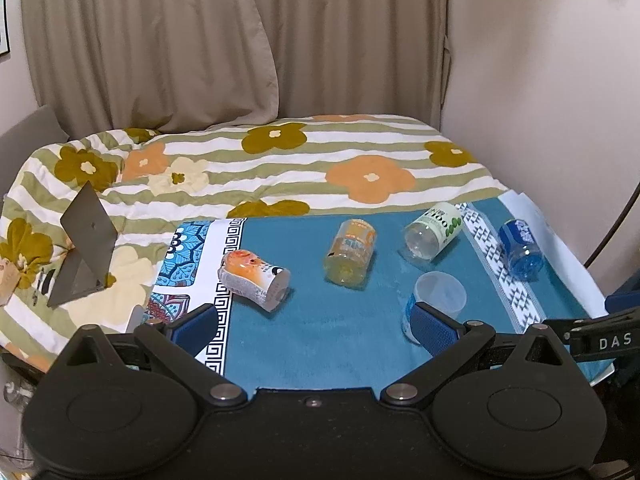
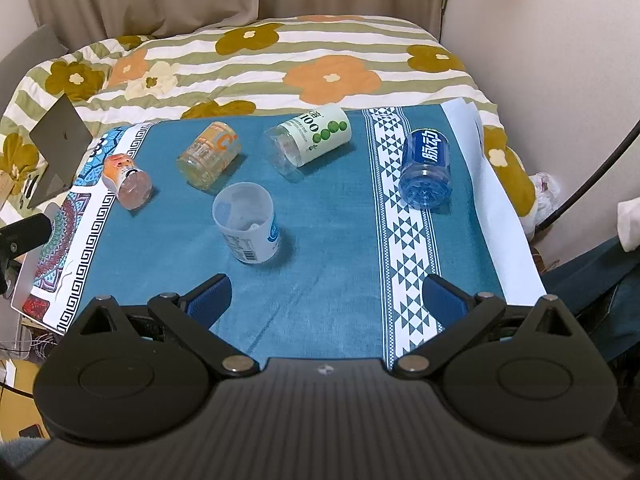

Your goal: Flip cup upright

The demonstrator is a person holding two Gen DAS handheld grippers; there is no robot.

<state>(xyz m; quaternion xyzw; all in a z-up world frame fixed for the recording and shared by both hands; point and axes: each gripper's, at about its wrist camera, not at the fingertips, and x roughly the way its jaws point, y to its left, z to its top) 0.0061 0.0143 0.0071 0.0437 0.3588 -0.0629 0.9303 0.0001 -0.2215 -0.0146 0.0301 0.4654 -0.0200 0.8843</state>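
Upright cup: translucent white cup with a blue label, standing mouth-up on the teal cloth, centre-left of the right wrist view; in the left wrist view it sits at lower right, partly behind the right finger pad.
Orange-fish cup: lying on its side at the left of the frame, on the cloth's patterned border.
Amber cup: lying on its side, upper left of centre, just above the upright cup.
Green-dot cup: lying on its side, upper centre, base toward the camera.
Blue cup: lying on its side, upper right, across the triangle-patterned band.
Left tongs: fingers spread wide, nothing between them; low in the left wrist view, above the cloth's near edge.
Right tongs: fingers spread wide, holding nothing; low in the right wrist view, apart from every cup.
Desk: covered by the cloth.
Bed: floral striped quilt behind the cloth, upper half of frame.
Grey stand: on the quilt at the left.
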